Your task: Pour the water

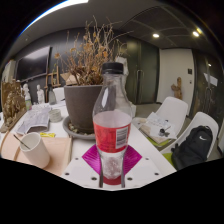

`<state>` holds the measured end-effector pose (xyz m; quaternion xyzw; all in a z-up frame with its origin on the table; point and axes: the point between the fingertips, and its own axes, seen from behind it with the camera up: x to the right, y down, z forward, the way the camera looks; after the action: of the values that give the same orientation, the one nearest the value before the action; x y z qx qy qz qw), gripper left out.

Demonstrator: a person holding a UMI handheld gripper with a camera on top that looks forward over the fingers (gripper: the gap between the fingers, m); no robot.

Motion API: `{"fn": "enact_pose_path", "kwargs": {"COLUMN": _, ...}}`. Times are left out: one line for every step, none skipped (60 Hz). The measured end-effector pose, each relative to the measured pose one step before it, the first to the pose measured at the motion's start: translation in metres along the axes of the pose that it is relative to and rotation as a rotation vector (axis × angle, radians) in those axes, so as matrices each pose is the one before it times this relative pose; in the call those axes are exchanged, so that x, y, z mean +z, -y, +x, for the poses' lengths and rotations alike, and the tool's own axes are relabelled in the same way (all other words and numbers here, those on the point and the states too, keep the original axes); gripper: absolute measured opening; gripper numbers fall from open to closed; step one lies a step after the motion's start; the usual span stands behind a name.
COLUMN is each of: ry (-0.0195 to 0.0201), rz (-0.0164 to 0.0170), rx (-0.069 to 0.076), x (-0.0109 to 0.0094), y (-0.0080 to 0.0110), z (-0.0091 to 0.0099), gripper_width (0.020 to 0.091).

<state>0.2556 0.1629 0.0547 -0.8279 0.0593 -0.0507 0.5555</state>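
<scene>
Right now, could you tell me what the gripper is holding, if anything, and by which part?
The gripper holds the plastic bottle upright, its pink-padded fingers pressing on both sides of the bottle's lower body, below the red label.

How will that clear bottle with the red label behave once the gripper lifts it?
The plastic bottle looks thin-walled, so it may flex under a squeeze. It is tall and narrow, so probably apt to tip if nudged high. Its black cap is on, so spilling seems unlikely. It stands between the gripper's fingers.
</scene>
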Motion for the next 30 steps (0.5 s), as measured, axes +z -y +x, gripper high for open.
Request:
{"fn": "enact_pose_path", "kwargs": {"ry": -0.0002, "rz": 0.01994, "rx": 0.001, "x": -0.00087, "y": 0.00309, "z": -0.00006, "gripper_width": 0.0236}}
{"fn": "enact_pose_path", "kwargs": {"ry": 0.0, "rz": 0.00839, "rx": 0.0022, "x": -0.00055, "y": 0.00021, "z": -0.0001, "gripper_width": 0.0235}}
{"fn": "enact_pose_path", "kwargs": {"ry": -0.00234, "rz": -0.0026, "rx": 0.0004, "x": 0.00204, "y": -0.00047, "z": 0.00155, "gripper_width": 0.0237}}
{"fn": "enact_pose_path", "kwargs": {"ry": -0.0008, "rz": 0.00761, "rx": 0.0022, "x": -0.00081, "y": 0.00092, "z": -0.00005, "gripper_width": 0.0236}}
{"fn": "enact_pose_path", "kwargs": {"ry": 0.00011, "rz": 0.00034, "rx": 0.0034, "x": -0.00093, "y": -0.00102, "z": 0.0001, "gripper_width": 0.0245}}
{"fn": "enact_pose_path", "kwargs": {"ry": -0.00164, "rz": 0.00416, "rx": 0.0044, "x": -0.00087, "y": 0.0, "z": 0.00039, "gripper_width": 0.0258}}
{"fn": "enact_pose_path", "kwargs": {"ry": -0.00063, "rz": 0.00308, "rx": 0.0064, "x": -0.0008, "y": -0.00016, "z": 0.00032, "gripper_width": 0.027}}
{"fn": "enact_pose_path", "kwargs": {"ry": 0.00045, "rz": 0.00179, "rx": 0.0073, "x": -0.00046, "y": -0.0003, "z": -0.00004, "gripper_width": 0.0271}}
{"fn": "enact_pose_path", "kwargs": {"ry": -0.00041, "rz": 0.00179, "rx": 0.0065, "x": -0.00016, "y": -0.00035, "z": 0.00014, "gripper_width": 0.0286}}
{"fn": "enact_pose_path", "kwargs": {"ry": -0.00116, "rz": 0.00049, "rx": 0.0059, "x": -0.00021, "y": -0.00026, "z": 0.00029, "gripper_width": 0.0307}}
{"fn": "enact_pose_path", "kwargs": {"ry": 0.00002, "rz": 0.00047, "rx": 0.0054, "x": -0.00025, "y": -0.00002, "z": 0.00016, "gripper_width": 0.0326}}
{"fn": "enact_pose_path", "kwargs": {"ry": -0.00063, "rz": -0.00194, "rx": 0.0045, "x": -0.00018, "y": -0.0002, "z": 0.00049, "gripper_width": 0.0349}}
{"fn": "enact_pose_path", "kwargs": {"ry": -0.00076, "rz": -0.00128, "rx": 0.0041, "x": -0.00019, "y": -0.00016, "z": 0.00018, "gripper_width": 0.0373}}
{"fn": "enact_pose_path", "kwargs": {"ry": 0.00011, "rz": -0.00336, "rx": 0.0031, "x": 0.00083, "y": 0.00079, "z": -0.00067, "gripper_width": 0.0393}}
{"fn": "enact_pose_path", "kwargs": {"ry": 0.0011, "rz": -0.00348, "rx": 0.002, "x": -0.00006, "y": -0.00016, "z": 0.00011, "gripper_width": 0.0411}}
{"fn": "enact_pose_path", "kwargs": {"ry": -0.00065, "rz": -0.00449, "rx": 0.0009, "x": -0.00002, "y": -0.00023, "z": 0.00021, "gripper_width": 0.0432}}
{"fn": "enact_pose_path", "kwargs": {"ry": -0.00382, "rz": -0.0061, "rx": 0.0009, "x": -0.00022, "y": -0.00015, "z": 0.00084, "gripper_width": 0.0454}}
{"fn": "enact_pose_path", "kwargs": {"ry": -0.00786, "rz": -0.0099, "rx": 0.0017, "x": -0.00037, "y": -0.00098, "z": 0.00154, "gripper_width": 0.0492}}
{"fn": "enact_pose_path", "kwargs": {"ry": -0.00809, "rz": -0.01116, "rx": 0.001, "x": -0.00052, "y": -0.00117, "z": 0.00153, "gripper_width": 0.0546}}
{"fn": "enact_pose_path", "kwargs": {"ry": -0.00605, "rz": -0.00908, "rx": 0.0005, "x": -0.00044, "y": -0.00133, "z": 0.00086, "gripper_width": 0.0623}}
{"fn": "enact_pose_path", "kwargs": {"ry": -0.00783, "rz": -0.00962, "rx": 0.0017, "x": -0.00185, "y": -0.00045, "z": 0.00121, "gripper_width": 0.0707}}
{"fn": "enact_pose_path", "kwargs": {"ry": -0.00555, "rz": -0.00664, "rx": 0.0016, "x": -0.00081, "y": 0.00014, "z": 0.00109, "gripper_width": 0.0785}}
{"fn": "enact_pose_path", "kwargs": {"ry": -0.00366, "rz": -0.00517, "rx": 0.0023, "x": -0.00328, "y": 0.00116, "z": -0.00023, "gripper_width": 0.0867}}
{"fn": "enact_pose_path", "kwargs": {"ry": -0.00505, "rz": -0.00254, "rx": 0.0034, "x": -0.00246, "y": 0.00198, "z": 0.00037, "gripper_width": 0.0866}}
{"fn": "enact_pose_path", "kwargs": {"ry": -0.00206, "rz": -0.00155, "rx": 0.0056, "x": -0.00165, "y": 0.00219, "z": 0.00001, "gripper_width": 0.0844}}
{"fn": "enact_pose_path", "kwargs": {"ry": -0.00468, "rz": -0.00238, "rx": 0.0079, "x": -0.00429, "y": 0.00209, "z": -0.00045, "gripper_width": 0.0827}}
{"fn": "enact_pose_path", "kwargs": {"ry": -0.00555, "rz": -0.00244, "rx": 0.0069, "x": -0.00337, "y": 0.00201, "z": -0.00038, "gripper_width": 0.0828}}
{"fn": "enact_pose_path", "kwargs": {"ry": -0.00341, "rz": -0.00309, "rx": 0.0039, "x": -0.00367, "y": 0.00205, "z": -0.00102, "gripper_width": 0.0838}}
{"fn": "enact_pose_path", "kwargs": {"ry": -0.00245, "rz": -0.00333, "rx": 0.0016, "x": -0.00399, "y": 0.0023, "z": -0.00202, "gripper_width": 0.0852}}
{"fn": "enact_pose_path", "kwargs": {"ry": -0.00345, "rz": -0.00386, "rx": 0.0008, "x": -0.00402, "y": 0.00144, "z": -0.00022, "gripper_width": 0.0858}}
